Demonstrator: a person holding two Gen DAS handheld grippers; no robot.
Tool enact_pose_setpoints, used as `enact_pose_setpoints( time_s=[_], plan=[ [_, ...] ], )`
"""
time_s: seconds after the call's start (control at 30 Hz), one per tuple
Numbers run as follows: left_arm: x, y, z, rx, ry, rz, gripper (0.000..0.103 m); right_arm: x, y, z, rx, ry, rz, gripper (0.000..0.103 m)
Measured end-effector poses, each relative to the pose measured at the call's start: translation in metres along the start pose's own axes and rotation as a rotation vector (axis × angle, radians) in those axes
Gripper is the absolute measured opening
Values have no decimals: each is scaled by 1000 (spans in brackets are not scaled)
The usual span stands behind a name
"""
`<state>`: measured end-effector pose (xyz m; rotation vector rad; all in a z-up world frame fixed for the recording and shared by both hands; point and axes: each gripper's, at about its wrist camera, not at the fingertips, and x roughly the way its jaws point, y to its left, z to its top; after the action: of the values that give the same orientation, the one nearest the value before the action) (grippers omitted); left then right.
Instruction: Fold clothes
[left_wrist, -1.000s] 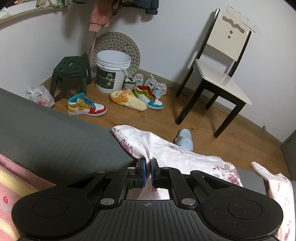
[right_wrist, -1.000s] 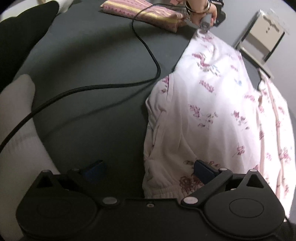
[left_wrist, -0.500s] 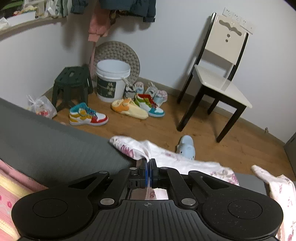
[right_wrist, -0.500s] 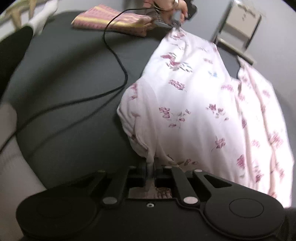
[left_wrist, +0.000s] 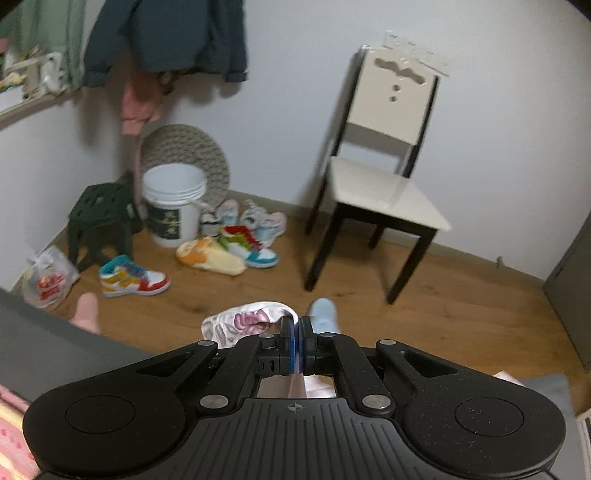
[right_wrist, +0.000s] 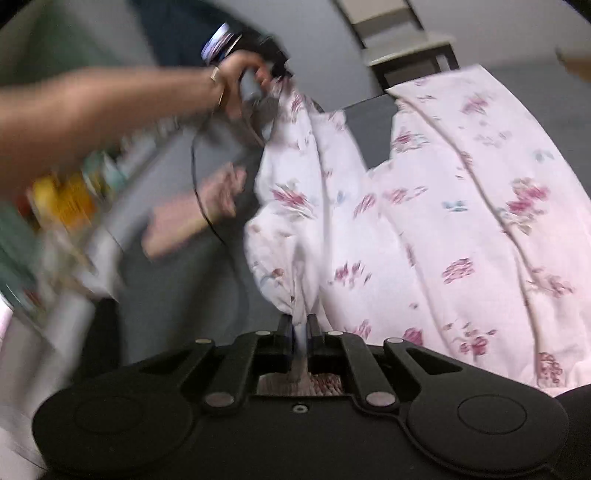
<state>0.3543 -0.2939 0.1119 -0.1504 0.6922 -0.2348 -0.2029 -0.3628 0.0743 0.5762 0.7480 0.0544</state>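
A: Where was the white, pink-flowered cotton garment (right_wrist: 424, 229)?
B: Lifted off the grey bed (left_wrist: 55, 350), hanging between both: left hand-held gripper (left_wrist: 296, 332) pinched its edge at 12 o'clock, right hand-held gripper (right_wrist: 300, 332) clamped another edge.
A: Handling?
B: Light, limp, drapey; judged best gripped at hems.

A cream chair (left_wrist: 384, 184) stands right of a white bucket (left_wrist: 173, 206), green stool (left_wrist: 99, 218) and scattered sneakers (left_wrist: 133, 280).

We see matte black grippers (left_wrist: 295, 345) with blue finger pads, silver screws, and a bracelet (right_wrist: 218, 86) on our wrist.
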Motion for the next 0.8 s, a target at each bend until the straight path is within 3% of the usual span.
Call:
enact_pose_setpoints(
  time_s=[0.13, 0.3, 0.43, 0.8],
  plan=[
    [-4, -45, 7, 18, -16, -36, 1, -38, -61, 25, 180, -67, 80, 7],
    [9, -108, 1, 60, -31, -68, 1, -61, -145, 11, 445, -74, 96, 7],
    [27, -162, -14, 97, -37, -89, 1, -64, -186, -4, 588, -95, 121, 7],
    [86, -286, -76, 275, -16, -129, 1, -58, -230, -26, 679, -61, 52, 7]
  ],
)
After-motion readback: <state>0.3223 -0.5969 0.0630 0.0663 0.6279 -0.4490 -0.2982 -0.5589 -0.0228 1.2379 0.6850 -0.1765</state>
